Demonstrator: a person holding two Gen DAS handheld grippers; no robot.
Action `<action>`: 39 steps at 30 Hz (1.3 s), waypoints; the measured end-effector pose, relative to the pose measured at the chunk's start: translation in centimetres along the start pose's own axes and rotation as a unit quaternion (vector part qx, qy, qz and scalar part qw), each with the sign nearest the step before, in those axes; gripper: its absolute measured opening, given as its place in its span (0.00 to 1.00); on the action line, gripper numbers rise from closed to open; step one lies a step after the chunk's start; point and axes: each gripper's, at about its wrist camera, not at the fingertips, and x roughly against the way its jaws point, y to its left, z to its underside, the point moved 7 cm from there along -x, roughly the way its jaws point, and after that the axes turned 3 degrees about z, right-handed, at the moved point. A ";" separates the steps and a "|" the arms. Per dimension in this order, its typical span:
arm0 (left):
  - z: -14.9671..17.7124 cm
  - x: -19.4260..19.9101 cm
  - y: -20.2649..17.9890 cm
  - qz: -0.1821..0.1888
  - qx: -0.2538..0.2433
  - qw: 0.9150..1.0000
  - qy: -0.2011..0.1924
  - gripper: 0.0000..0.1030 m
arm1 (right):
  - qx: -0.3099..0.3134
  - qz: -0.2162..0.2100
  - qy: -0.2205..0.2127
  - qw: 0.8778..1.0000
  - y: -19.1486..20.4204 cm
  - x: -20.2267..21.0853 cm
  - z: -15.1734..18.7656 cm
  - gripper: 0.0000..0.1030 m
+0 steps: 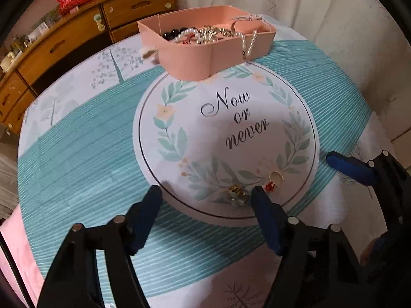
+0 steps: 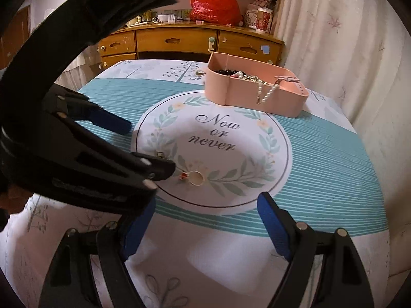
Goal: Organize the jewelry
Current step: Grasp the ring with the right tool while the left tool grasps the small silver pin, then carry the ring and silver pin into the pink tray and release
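A pink jewelry box (image 1: 213,59) stands at the far side of the table, holding pearl strands, black beads and chains; one pearl strand (image 1: 248,42) hangs over its wall. It also shows in the right wrist view (image 2: 257,97). A gold ring with a red stone (image 1: 274,179) and a small gold trinket (image 1: 237,192) lie on the cloth's round "Now or never" print. My left gripper (image 1: 206,217) is open, low over the trinket, with the ring just beyond its right finger. My right gripper (image 2: 205,220) is open and empty, nearer than the ring (image 2: 195,177).
A teal and white tablecloth (image 1: 90,148) covers the table. A wooden drawer cabinet (image 2: 179,43) with a red bag (image 2: 213,5) on top stands behind. A white curtain (image 2: 334,38) hangs to the right. The right gripper's blue finger (image 1: 352,168) shows at the left view's right edge.
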 end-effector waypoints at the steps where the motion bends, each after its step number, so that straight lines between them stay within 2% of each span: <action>1: 0.0 0.0 -0.1 0.002 -0.005 1.000 -0.004 0.57 | 0.000 0.002 0.001 1.000 0.2 -0.1 -0.1 0.80; 2: -0.1 0.1 -0.2 0.008 -0.009 1.000 -0.009 0.55 | -0.001 0.006 0.001 1.000 0.4 -0.2 -0.2 0.79; 3: -0.1 0.2 -0.3 0.016 -0.009 1.000 -0.015 0.48 | -0.004 0.008 -0.002 1.000 0.6 -0.3 -0.4 0.77; 4: 0.0 0.4 -0.3 0.022 -0.007 1.000 -0.021 0.35 | -0.005 0.005 -0.003 1.000 0.8 -0.4 -0.5 0.74; 5: -0.1 0.5 -0.2 0.023 -0.004 0.999 -0.026 0.26 | -0.004 0.002 -0.002 1.000 1.0 -0.6 -0.6 0.72; 6: 0.0 0.5 -0.1 0.026 0.000 0.999 -0.028 0.22 | -0.002 -0.001 0.000 1.000 1.2 -0.7 -0.7 0.66; 8: 0.0 0.6 0.3 0.042 0.010 0.999 -0.033 0.22 | 0.005 -0.006 0.008 1.000 1.8 -1.2 -0.8 0.59; 12: 0.1 1.0 1.9 0.046 0.039 0.997 -0.039 0.21 | -0.001 -0.013 0.006 1.000 2.2 -1.3 -1.3 0.48; 14: 0.2 1.3 2.7 0.044 0.053 0.997 -0.043 0.21 | -0.015 -0.026 0.009 1.000 2.2 -1.5 -1.5 0.39; 15: 0.2 1.5 3.2 0.044 0.059 0.996 -0.044 0.21 | -0.024 -0.032 0.010 0.999 2.2 -1.5 -1.5 0.31; 16: 0.1 1.7 3.5 0.044 0.065 0.996 -0.045 0.21 | -0.029 -0.029 0.010 0.999 2.1 -1.6 -1.6 0.23; 17: 0.1 1.8 3.8 0.045 0.070 0.995 -0.045 0.21 | -0.032 -0.023 0.011 0.999 2.0 -1.6 -1.6 0.20; 20: 0.1 1.9 4.5 0.047 0.083 0.995 -0.040 0.21 | -0.031 -0.038 0.015 0.999 1.7 -1.9 -1.9 0.19; 25: -0.8 2.1 4.7 0.058 0.106 0.992 -0.046 0.21 | -0.020 -0.030 0.017 0.999 0.0 -3.0 -2.9 0.19; 26: -1.0 2.1 4.5 0.058 0.106 0.992 -0.047 0.21 | -0.029 -0.030 0.013 0.999 -0.8 -3.3 -3.4 0.16; 27: -1.3 2.1 4.3 0.056 0.104 0.992 -0.050 0.21 | -0.038 -0.032 0.008 0.999 -1.5 -3.5 -3.9 0.08; 31: -2.6 2.0 3.6 0.046 0.101 0.992 -0.060 0.21 | -0.081 -0.036 0.002 0.996 -4.3 -5.4 -5.9 0.08; 35: -4.1 1.8 3.2 0.037 0.114 0.991 -0.066 0.21 | -0.137 -0.076 0.003 0.988 -6.4 -6.9 -7.3 0.08; 39: -6.0 1.9 3.2 0.028 0.119 0.989 -0.086 0.21 | -0.139 -0.085 0.001 0.987 -7.3 -7.8 -8.3 0.07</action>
